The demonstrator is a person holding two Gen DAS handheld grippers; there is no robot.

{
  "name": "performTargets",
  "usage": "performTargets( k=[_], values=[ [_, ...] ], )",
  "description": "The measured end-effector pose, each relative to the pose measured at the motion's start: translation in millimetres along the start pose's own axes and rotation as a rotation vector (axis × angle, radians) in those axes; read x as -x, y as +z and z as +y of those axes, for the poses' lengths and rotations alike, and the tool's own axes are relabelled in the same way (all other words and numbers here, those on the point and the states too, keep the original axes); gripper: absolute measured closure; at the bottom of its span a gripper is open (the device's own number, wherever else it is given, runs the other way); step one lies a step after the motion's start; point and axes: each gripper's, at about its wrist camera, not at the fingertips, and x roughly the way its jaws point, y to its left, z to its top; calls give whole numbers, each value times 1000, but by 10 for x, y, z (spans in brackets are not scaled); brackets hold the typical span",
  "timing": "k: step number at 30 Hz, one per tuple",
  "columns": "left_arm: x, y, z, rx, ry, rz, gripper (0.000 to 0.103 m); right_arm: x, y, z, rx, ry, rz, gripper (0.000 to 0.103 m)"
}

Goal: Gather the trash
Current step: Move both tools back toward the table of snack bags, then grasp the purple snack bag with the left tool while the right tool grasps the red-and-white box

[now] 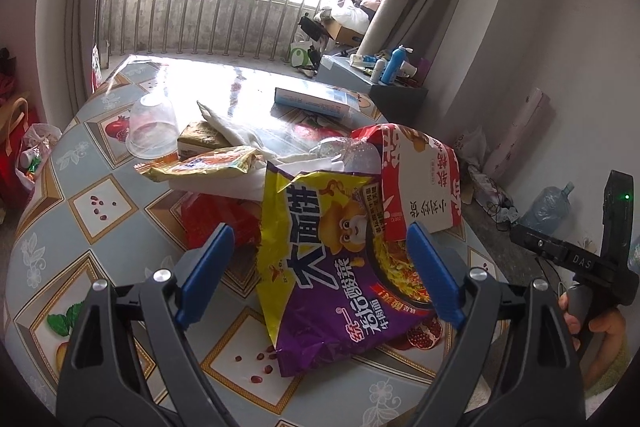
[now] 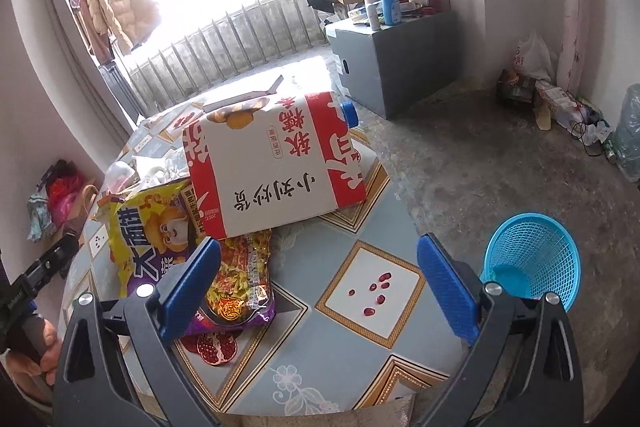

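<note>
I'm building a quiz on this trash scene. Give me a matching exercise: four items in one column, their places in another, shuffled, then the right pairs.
Items:
1. noodle bag
2. red-white box
3. blue basket
4. clear cup

Places:
A. on the floor beside the table
B. upside down on the table
C. between the left tongs' open fingers
D. resting partly on the noodle bag

Pairs: 1-C, 2-D, 3-A, 4-B

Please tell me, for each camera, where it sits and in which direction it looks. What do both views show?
Left wrist: sits on the left gripper, looks across the table toward the balcony; the open jaws straddle the noodle bag; the right gripper shows at right.
Right wrist: sits on the right gripper, open, looks over the table edge at the floor and blue basket; the person's hand shows at lower left.
Shared: noodle bag, red-white box, table.
</note>
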Motion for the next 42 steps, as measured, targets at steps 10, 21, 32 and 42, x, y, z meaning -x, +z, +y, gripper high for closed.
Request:
performTargets(
  k=[10, 21, 32, 42],
  values=[
    [-224, -44, 319, 52, -7, 76, 44, -243, -78, -99, -91, 67, 111, 20],
    [-199, -66, 521, 71, -61, 99, 63, -394, -425, -156, -253, 207, 292, 49],
    [-574, -217, 569, 166, -148, 232, 64, -541, -454, -14, -247, 208, 305, 68],
    [-684, -205, 531, 149, -153, 229, 92, -510, -388, -74, -256, 219, 277, 73]
  ],
)
